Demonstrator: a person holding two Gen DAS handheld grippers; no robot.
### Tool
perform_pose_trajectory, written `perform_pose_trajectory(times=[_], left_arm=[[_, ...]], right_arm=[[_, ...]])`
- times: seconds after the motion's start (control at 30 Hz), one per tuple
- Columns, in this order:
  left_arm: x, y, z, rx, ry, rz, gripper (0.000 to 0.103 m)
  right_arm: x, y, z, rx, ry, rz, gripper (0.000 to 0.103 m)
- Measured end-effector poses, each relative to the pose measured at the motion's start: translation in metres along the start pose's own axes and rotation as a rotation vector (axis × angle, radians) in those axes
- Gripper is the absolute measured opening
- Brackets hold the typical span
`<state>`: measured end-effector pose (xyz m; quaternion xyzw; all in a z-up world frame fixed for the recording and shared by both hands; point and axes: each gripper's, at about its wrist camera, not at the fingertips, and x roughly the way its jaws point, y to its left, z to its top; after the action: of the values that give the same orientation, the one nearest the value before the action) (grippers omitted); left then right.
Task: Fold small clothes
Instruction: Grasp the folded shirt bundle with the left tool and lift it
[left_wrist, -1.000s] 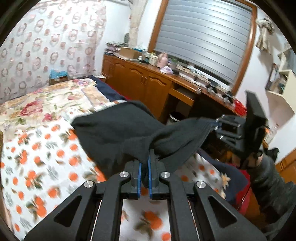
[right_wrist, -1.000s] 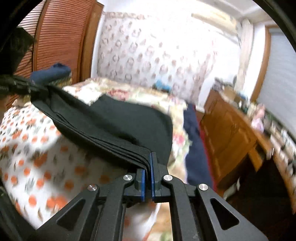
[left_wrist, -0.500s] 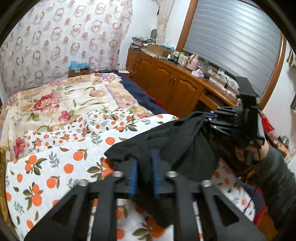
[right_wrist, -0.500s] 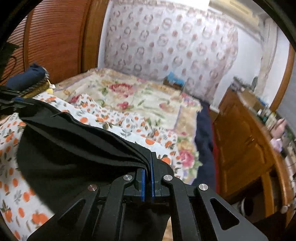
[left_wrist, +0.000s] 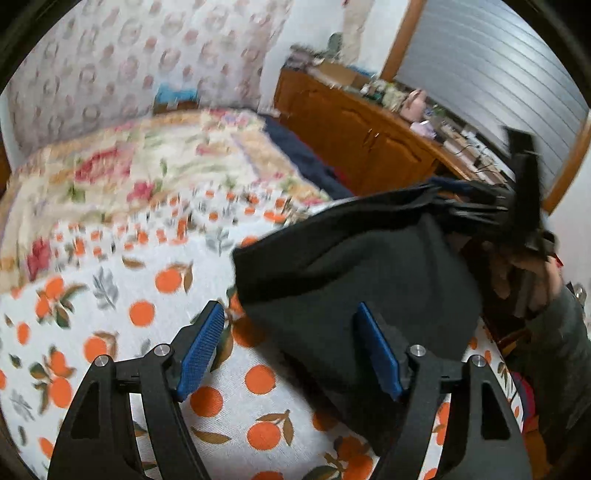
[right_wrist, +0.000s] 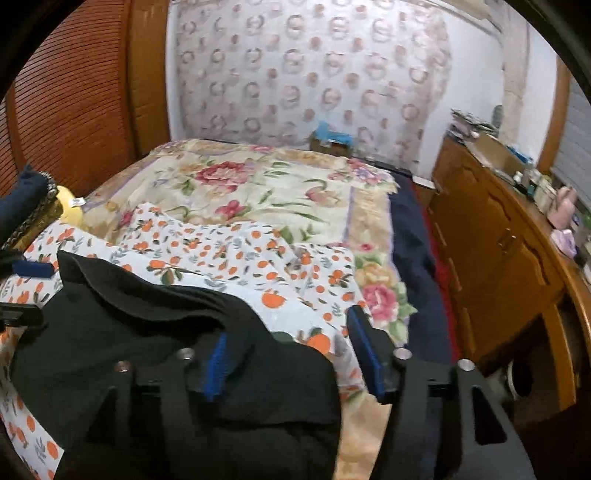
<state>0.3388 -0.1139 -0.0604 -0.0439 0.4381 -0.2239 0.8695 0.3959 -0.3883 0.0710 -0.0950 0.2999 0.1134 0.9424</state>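
A: The left gripper (left_wrist: 291, 347) stands with its blue-padded fingers (left_wrist: 201, 349) spread wide above a bed, pinching nothing. The black garment (left_wrist: 354, 288) lies bunched on the orange-print sheet (left_wrist: 110, 295), partly between the fingers and mostly toward the right one.

B: And the other claw?

A: The right gripper (right_wrist: 291, 354) is likewise spread apart, seen from its own wrist camera. Its left pad (right_wrist: 216, 363) sits over a fold of the same black garment (right_wrist: 147, 332); the right pad (right_wrist: 364, 354) hangs over the sheet's edge. Whether cloth touches the left pad cannot be told, since the frame is blurred there.

B: Where does the garment sit on the bed?

A: At the near side, on the orange-print sheet (right_wrist: 229, 254), which overlies a floral quilt (right_wrist: 258, 188). From the left wrist view, one end of the cloth rises toward the right gripper (left_wrist: 517, 206), which shows only as a smeared dark shape at the frame's right, so its jaws are unreadable from that side.

B: The surroundings?

A: A wooden cabinet (right_wrist: 498, 251) runs along the bed's right side, its top crowded with small items. A patterned curtain (right_wrist: 314, 74) hangs behind the bed. A dark blue blanket (right_wrist: 410, 236) shows between quilt and cabinet.
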Motion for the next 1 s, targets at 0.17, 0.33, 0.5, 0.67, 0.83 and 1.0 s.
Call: perform_pose_trajectory(times=[0.17,0.33,0.5,0.67,0.83,1.0], left_arm=[[0.023,-0.001,0.002,-0.020,0.047,-0.028,0.075],[0.031,-0.001,0.007,-0.017,0.040,-0.042,0.075],[0.035,0.002,0.010,-0.029,0.044,-0.111,0.032],[0.023,-0.005,0.012,-0.006,0.034,-0.135,0.017],[-0.032,-0.018,0.009,0.022,-0.052,-0.190,0.016],[-0.075,-0.014,0.000,0.032,-0.114,-0.159,0.016]], right_arm=[[-0.014,0.005,-0.009,0.019,0.020,-0.020,0.069],[0.003,0.013,-0.002,-0.011,0.055,-0.043,0.069],[0.031,0.004,0.006,-0.010,0.119,0.013,0.071],[0.030,-0.010,0.012,0.023,0.139,0.077,0.071],[-0.002,-0.012,0.017,0.030,0.083,0.104,0.071],[-0.043,0.000,0.022,0.002,-0.007,0.175,0.074]])
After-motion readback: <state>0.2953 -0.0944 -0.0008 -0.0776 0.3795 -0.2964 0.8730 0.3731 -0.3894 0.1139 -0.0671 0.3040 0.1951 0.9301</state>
